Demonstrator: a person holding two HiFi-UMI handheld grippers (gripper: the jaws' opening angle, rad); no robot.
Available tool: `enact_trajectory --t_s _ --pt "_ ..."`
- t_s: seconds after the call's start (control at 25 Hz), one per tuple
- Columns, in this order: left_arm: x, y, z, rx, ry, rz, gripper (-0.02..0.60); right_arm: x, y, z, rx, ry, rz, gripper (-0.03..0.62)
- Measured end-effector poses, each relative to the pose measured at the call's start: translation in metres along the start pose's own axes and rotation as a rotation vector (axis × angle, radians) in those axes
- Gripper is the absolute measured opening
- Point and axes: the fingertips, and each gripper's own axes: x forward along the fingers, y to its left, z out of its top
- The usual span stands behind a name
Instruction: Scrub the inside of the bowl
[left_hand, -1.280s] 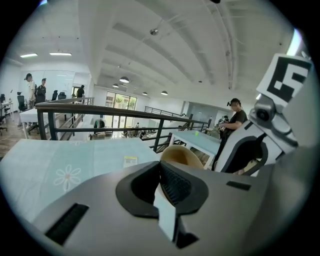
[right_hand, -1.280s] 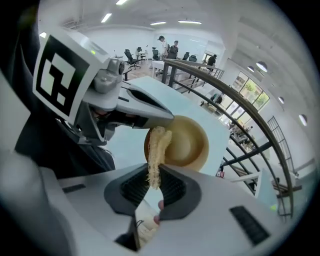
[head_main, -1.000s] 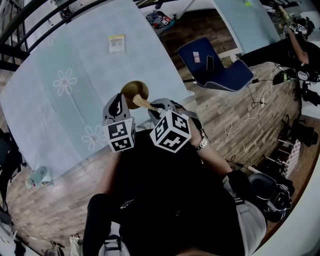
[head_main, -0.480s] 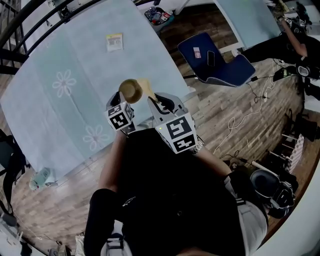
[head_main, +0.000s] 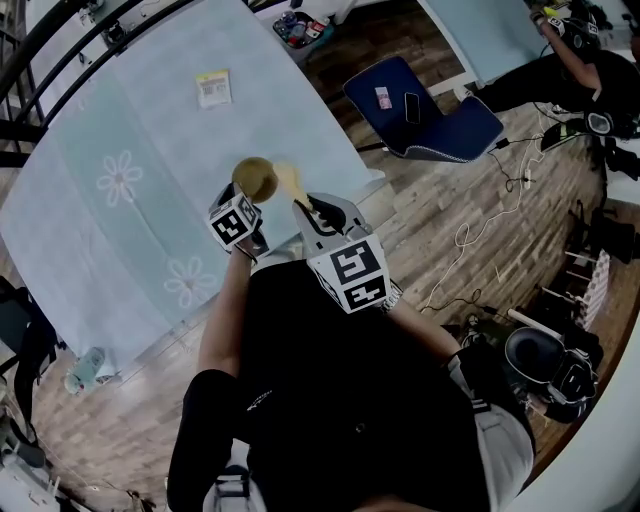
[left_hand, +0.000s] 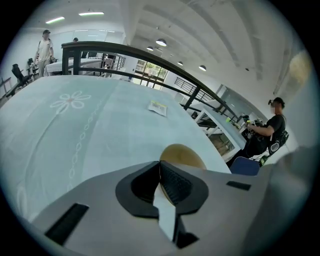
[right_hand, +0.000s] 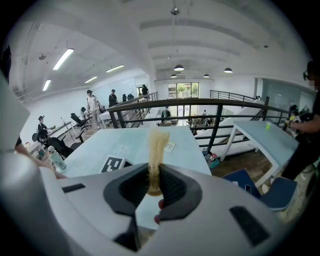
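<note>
In the head view a small golden-brown bowl (head_main: 254, 177) is held up over the near edge of the table. My left gripper (head_main: 247, 203) is shut on its near rim. The left gripper view shows the bowl (left_hand: 183, 156) edge-on just past the shut jaws of the left gripper (left_hand: 161, 181). My right gripper (head_main: 304, 208) is shut on a tan fibrous scrubber (head_main: 287, 181), whose head stands just right of the bowl, outside it. In the right gripper view the scrubber (right_hand: 156, 145) sticks up from the right gripper (right_hand: 153, 186).
A table under a pale blue flowered cloth (head_main: 130, 190) carries a yellow-white card (head_main: 212, 88). A blue chair (head_main: 425, 120) with a phone stands to the right. Cables lie on the wood floor, a bottle (head_main: 86, 364) stands at left, and a person (head_main: 575, 60) sits at far right.
Both grippers have moved up and away from my body, carrying the bowl. The scrubber, which reached into the bowl a second ago, now stands beside it on the right.
</note>
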Motion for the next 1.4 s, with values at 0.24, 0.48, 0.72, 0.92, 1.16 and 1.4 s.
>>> enact_trajectory --t_s 0.24,0.48,0.72,0.92,1.16,1.4 --pt "0.004 0.003 -0.003 0.004 0.001 -0.005 0.021 0.000 -0.004 -0.003 -0.002 -0.002 -0.004 0.051" --pt "-0.004 -0.003 0.003 0.039 -0.022 -0.031 0.133 0.004 -0.001 0.003 -0.027 -0.016 0.009 0.051" --pt "-0.050 -0.007 0.025 0.065 -0.119 -0.041 0.137 0.006 -0.001 0.007 -0.042 -0.018 0.022 0.051" --pt "-0.121 -0.046 0.062 0.150 -0.280 -0.157 0.070 0.010 -0.002 0.011 -0.042 -0.021 0.030 0.051" --pt "-0.186 -0.097 0.090 0.339 -0.395 -0.257 0.033 0.009 0.001 0.012 -0.036 -0.042 0.034 0.051" --pt "-0.203 -0.122 0.093 0.349 -0.415 -0.285 0.031 0.006 0.004 0.014 -0.034 -0.067 0.038 0.051"
